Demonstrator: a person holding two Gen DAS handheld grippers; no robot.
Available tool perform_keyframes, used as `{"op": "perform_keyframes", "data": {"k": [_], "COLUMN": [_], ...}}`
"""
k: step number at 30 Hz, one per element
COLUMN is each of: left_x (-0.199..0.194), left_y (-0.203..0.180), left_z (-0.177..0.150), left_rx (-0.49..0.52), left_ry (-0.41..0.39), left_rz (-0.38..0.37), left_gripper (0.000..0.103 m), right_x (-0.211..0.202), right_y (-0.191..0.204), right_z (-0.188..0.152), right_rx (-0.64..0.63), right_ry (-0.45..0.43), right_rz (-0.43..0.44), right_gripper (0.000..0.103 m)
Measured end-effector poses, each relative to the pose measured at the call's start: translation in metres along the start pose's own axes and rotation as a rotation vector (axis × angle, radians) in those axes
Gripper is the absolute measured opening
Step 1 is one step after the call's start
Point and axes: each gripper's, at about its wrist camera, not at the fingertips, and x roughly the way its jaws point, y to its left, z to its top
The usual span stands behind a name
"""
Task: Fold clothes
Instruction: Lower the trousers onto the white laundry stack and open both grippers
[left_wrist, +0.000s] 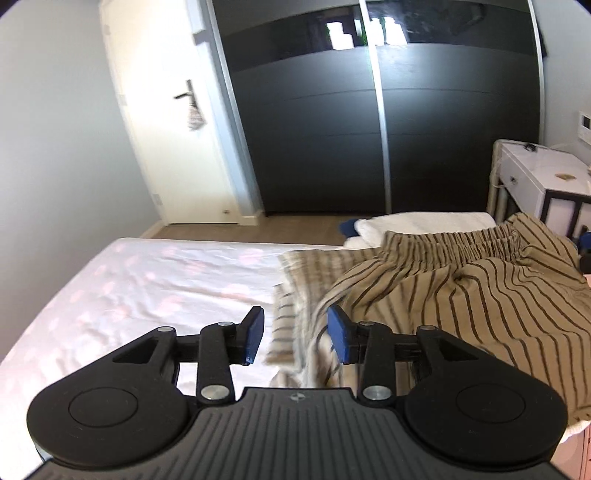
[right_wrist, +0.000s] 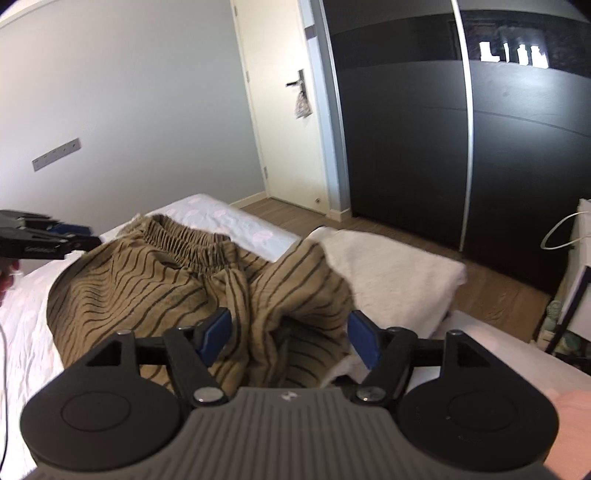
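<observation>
Tan trousers with dark stripes (left_wrist: 480, 295) lie crumpled on the bed, elastic waistband (left_wrist: 454, 243) turned toward the wardrobe. My left gripper (left_wrist: 295, 336) is open, hovering over the garment's blurred left edge, with cloth showing in the gap between its blue pads. In the right wrist view the same trousers (right_wrist: 147, 288) fill the middle, waistband (right_wrist: 188, 240) at the far side. My right gripper (right_wrist: 290, 336) is open above a bunched fold of the fabric. The left gripper (right_wrist: 70, 236) shows at the left edge of that view, beside the waistband.
The bed carries a white sheet with pale pink spots (left_wrist: 147, 288). A folded white towel (right_wrist: 391, 277) lies beyond the trousers. A dark sliding wardrobe (left_wrist: 369, 129), a white door (left_wrist: 166, 129) and a white side table (left_wrist: 535, 173) stand behind. A hand (right_wrist: 576, 424) appears at lower right.
</observation>
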Motion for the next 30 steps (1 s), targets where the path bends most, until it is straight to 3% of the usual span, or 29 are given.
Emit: {"op": "perform_keyframes", "data": {"k": [4, 9, 15, 20, 24, 26, 27, 30], "left_x": [-0.037, -0.089, -0.135, -0.152, -0.159, -0.163, -0.165, -0.17], "left_y": [-0.004, -0.019, -0.052, -0.077, -0.098, -0.108, -0.112, -0.125], "left_z": [-0.004, -0.011, -0.022, -0.034, -0.046, -0.052, -0.056, -0.064], "left_rx": [-0.052, -0.104, -0.108, -0.131, -0.14, -0.141, -0.143, -0.156], "left_ry": [-0.027, -0.086, -0.148, -0.153, -0.127, -0.12, -0.127, -0.147], "left_rz": [0.033, 0.056, 0.089, 0.095, 0.097, 0.103, 0.113, 0.144], "left_gripper": [0.037, 0.052, 0.058, 0.067, 0.068, 0.071, 0.078, 0.078], "right_x": [-0.03, -0.062, -0.085, -0.101, -0.115, -0.124, -0.127, -0.131], "right_y": [0.0, 0.02, 0.057, 0.079, 0.087, 0.09, 0.092, 0.098], "right_z": [0.001, 0.001, -0.001, -0.012, -0.024, -0.031, -0.033, -0.04], "right_rx": [0.005, -0.047, -0.111, -0.12, -0.059, -0.042, -0.047, -0.049], "right_ry": [-0.052, -0.104, -0.105, -0.126, -0.15, -0.176, -0.176, -0.15], "right_rz": [-0.002, 0.037, 0.055, 0.038, -0.043, -0.075, -0.08, -0.083], "right_gripper": [0.076, 0.083, 0.085, 0.092, 0.102, 0.102, 0.102, 0.102]}}
